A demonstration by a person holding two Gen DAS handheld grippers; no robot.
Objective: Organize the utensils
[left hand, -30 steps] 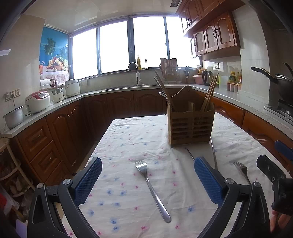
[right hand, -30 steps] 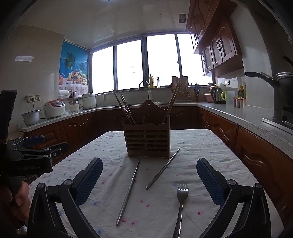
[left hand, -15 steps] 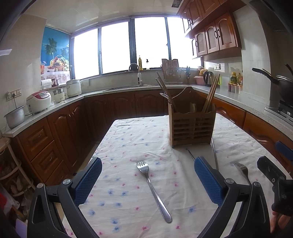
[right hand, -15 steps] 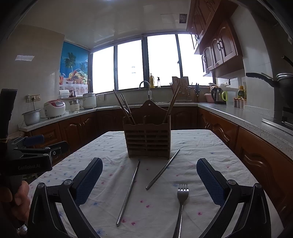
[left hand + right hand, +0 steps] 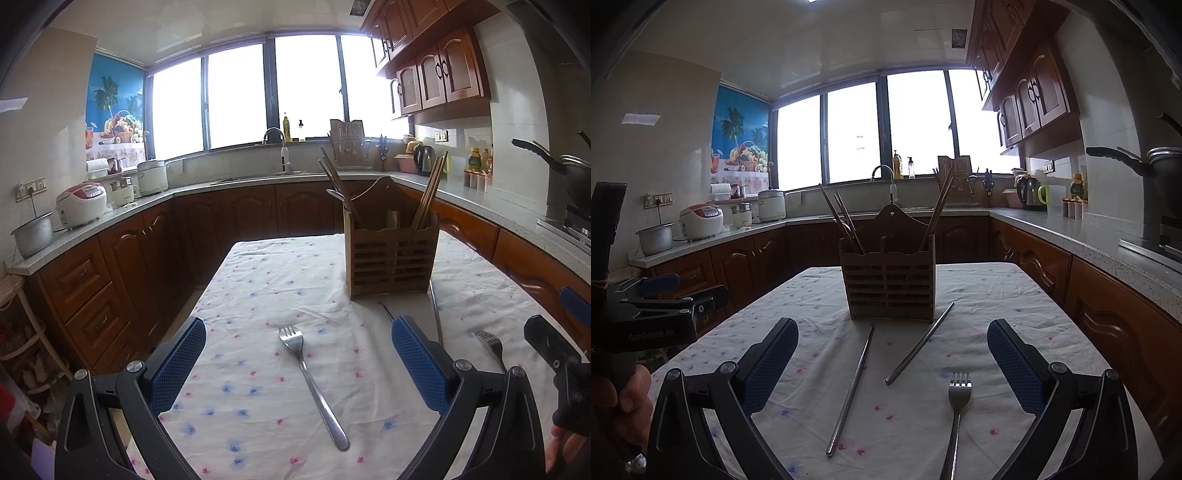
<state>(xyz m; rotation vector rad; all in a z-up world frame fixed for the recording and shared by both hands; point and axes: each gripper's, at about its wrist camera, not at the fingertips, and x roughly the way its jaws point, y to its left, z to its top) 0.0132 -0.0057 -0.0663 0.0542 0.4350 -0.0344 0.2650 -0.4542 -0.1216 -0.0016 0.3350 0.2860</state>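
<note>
A wooden slatted utensil holder (image 5: 392, 258) stands on the floral tablecloth (image 5: 280, 280) with wooden chopsticks (image 5: 428, 192) in it; it also shows in the right wrist view (image 5: 891, 286). A steel fork (image 5: 312, 380) lies between the fingers of my open, empty left gripper (image 5: 297, 354). My right gripper (image 5: 892, 356) is open and empty above two metal chopsticks (image 5: 851, 391) (image 5: 919, 343), with a second fork (image 5: 956, 417) toward its right finger. That fork also shows in the left wrist view (image 5: 489, 349).
Wooden cabinets and a grey counter (image 5: 110, 218) wrap around the table, with rice cookers (image 5: 81, 205), a sink tap (image 5: 280, 147) and a kettle (image 5: 1028, 192). A pan (image 5: 1160, 173) sits on the right. The left gripper body (image 5: 650, 325) shows at left.
The left wrist view has shifted slightly, so the holder and fork sit a little further right. The right wrist view is nearly unchanged. Both grippers stay open.
</note>
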